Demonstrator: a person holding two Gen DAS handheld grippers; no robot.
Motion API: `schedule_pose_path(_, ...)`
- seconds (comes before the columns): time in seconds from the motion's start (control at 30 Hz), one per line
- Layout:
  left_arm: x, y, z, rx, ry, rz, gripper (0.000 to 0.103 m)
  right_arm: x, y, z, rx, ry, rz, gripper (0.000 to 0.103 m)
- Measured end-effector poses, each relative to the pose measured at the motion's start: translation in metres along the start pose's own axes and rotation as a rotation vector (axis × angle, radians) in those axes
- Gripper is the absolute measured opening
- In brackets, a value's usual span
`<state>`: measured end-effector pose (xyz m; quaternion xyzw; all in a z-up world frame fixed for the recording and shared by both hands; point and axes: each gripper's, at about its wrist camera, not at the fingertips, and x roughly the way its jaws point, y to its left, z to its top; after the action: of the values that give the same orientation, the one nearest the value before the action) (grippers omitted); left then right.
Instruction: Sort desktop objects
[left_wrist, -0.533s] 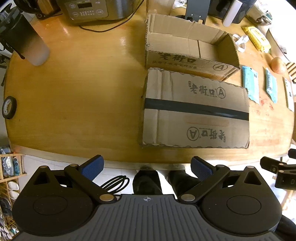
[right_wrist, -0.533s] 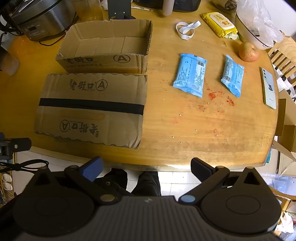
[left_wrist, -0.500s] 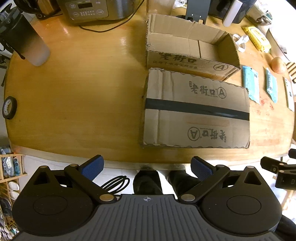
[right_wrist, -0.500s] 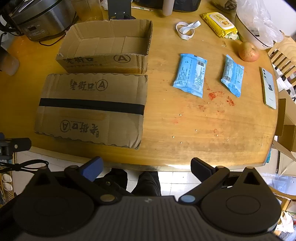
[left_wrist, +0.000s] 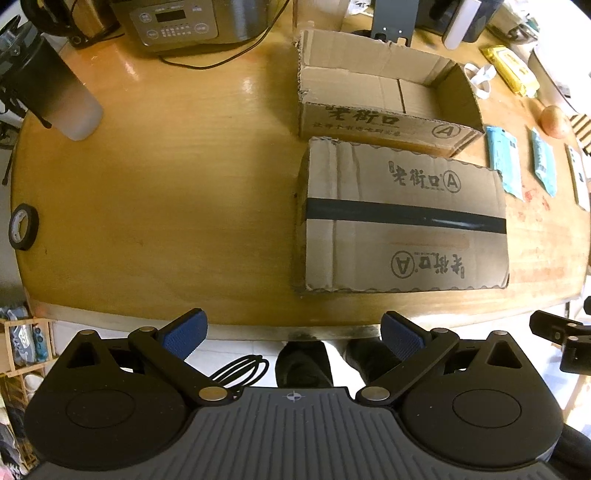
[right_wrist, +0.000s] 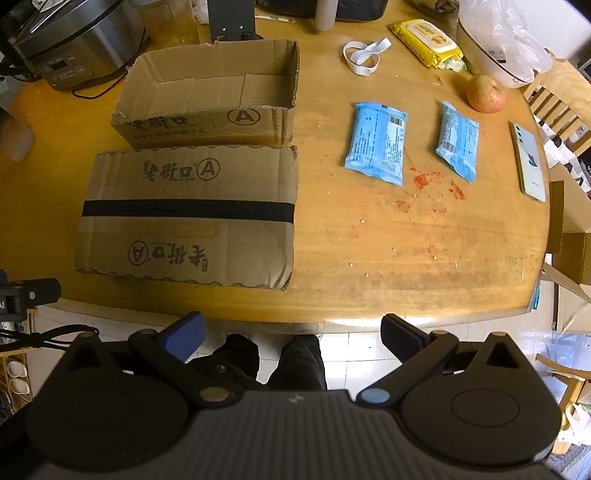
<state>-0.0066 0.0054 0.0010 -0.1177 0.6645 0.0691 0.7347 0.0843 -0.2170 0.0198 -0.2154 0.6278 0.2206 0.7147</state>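
An open cardboard tray (left_wrist: 388, 99) (right_wrist: 210, 99) stands empty on the wooden table, with a flat cardboard lid (left_wrist: 402, 218) (right_wrist: 188, 214) lying just in front of it. Two blue packets (right_wrist: 376, 142) (right_wrist: 458, 140) lie to the right of the boxes; they also show in the left wrist view (left_wrist: 504, 162) (left_wrist: 543, 160). A phone (right_wrist: 529, 160) lies at the far right. My left gripper (left_wrist: 293, 334) and right gripper (right_wrist: 291, 334) are both open and empty, held off the table's near edge.
A rice cooker (left_wrist: 184, 20), a frosted bottle (left_wrist: 55, 88) and a tape roll (left_wrist: 23, 226) are at the left. An apple (right_wrist: 484, 92), a yellow wipes pack (right_wrist: 428, 42), a white strap (right_wrist: 364, 55) and a bagged bowl (right_wrist: 502, 48) sit at the back right.
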Motion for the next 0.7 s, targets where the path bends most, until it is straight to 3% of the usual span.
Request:
schedule_pose_path(0.4, -0.002, -0.003, -0.003, -0.038, -0.002, 0.037, 0.103, 0.004, -0.004, 0.009, -0.065, 0.0, 0.018, 0.103)
schedule_pose_path(0.7, -0.004, -0.027, -0.007, -0.043, 0.002, 0.054, 0.103, 0.005, -0.028, 0.013, -0.089, -0.007, 0.036, 0.103)
